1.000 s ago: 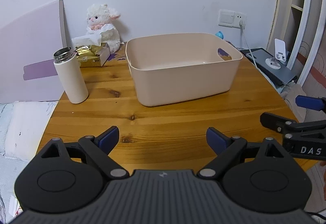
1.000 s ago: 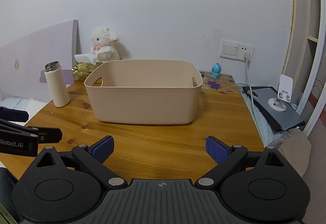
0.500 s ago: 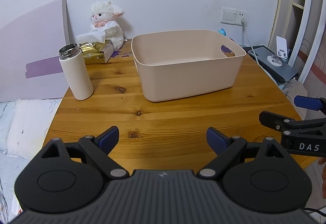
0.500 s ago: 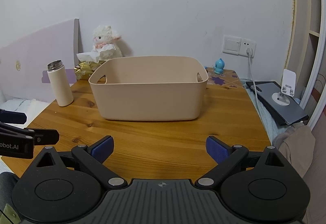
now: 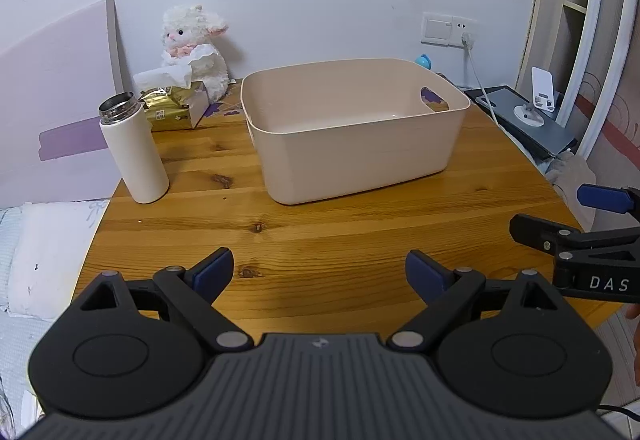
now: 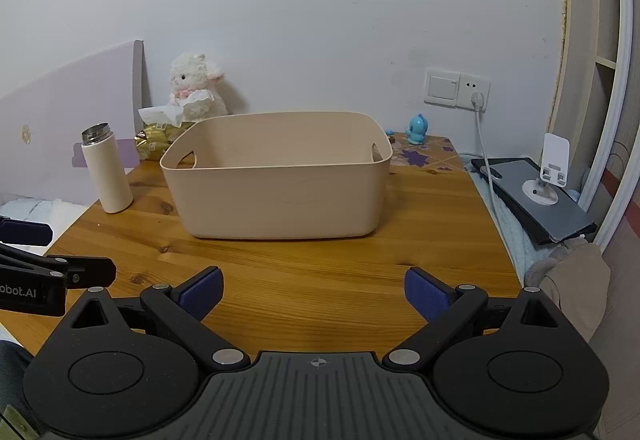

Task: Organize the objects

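One beige bin point(image 5: 352, 128), nothing visible inside, sits mid-worktop point(image 5: 320, 240) ahead of both grippers. One white flask point(image 5: 134, 152) stands upright, long axis vertical, left of the bin and apart from it, nearer the left gripper point(image 5: 320, 272). Behind it sit one plush lamb point(image 5: 194, 48), one tissue pack point(image 5: 172, 108) and, far right, one blue figurine point(image 6: 418, 128). Left gripper and right gripper point(image 6: 314, 288) are both spread wide, holding nothing.

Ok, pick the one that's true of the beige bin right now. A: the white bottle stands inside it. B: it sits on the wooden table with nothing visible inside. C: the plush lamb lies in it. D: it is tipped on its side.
B: the beige bin sits upright on the wooden table showing only bare interior, while the white bottle and plush lamb sit outside it.
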The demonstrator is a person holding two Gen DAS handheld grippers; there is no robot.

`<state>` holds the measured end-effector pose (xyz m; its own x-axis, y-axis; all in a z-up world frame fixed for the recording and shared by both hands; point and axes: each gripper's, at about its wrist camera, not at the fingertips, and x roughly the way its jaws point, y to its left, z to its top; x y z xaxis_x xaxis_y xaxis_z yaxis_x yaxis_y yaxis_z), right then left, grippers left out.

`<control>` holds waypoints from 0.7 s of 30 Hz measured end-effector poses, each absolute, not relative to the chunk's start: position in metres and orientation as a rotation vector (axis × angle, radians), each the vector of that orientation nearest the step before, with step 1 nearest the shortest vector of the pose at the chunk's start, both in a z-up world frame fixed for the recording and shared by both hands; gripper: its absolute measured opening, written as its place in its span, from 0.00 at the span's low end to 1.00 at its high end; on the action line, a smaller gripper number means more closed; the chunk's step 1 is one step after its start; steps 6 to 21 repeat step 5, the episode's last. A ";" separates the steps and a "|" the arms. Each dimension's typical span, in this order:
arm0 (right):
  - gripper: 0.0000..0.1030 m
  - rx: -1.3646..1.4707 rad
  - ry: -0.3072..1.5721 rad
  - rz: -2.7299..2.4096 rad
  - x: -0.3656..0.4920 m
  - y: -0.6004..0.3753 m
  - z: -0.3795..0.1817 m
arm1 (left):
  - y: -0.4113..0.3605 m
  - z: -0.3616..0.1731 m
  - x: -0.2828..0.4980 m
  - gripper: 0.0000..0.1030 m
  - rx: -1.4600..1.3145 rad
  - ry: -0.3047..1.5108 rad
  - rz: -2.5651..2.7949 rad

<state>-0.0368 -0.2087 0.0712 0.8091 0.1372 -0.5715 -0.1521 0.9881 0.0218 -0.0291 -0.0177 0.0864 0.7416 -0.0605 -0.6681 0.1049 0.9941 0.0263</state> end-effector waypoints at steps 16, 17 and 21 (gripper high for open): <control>0.96 -0.022 0.612 0.160 -0.035 -0.210 0.070 | -0.017 0.086 -0.029 0.91 0.067 0.736 -0.084; 0.96 -0.022 0.612 0.160 -0.035 -0.210 0.070 | -0.017 0.086 -0.029 0.91 0.067 0.736 -0.084; 0.96 -0.022 0.612 0.160 -0.035 -0.210 0.070 | -0.017 0.086 -0.029 0.91 0.067 0.736 -0.084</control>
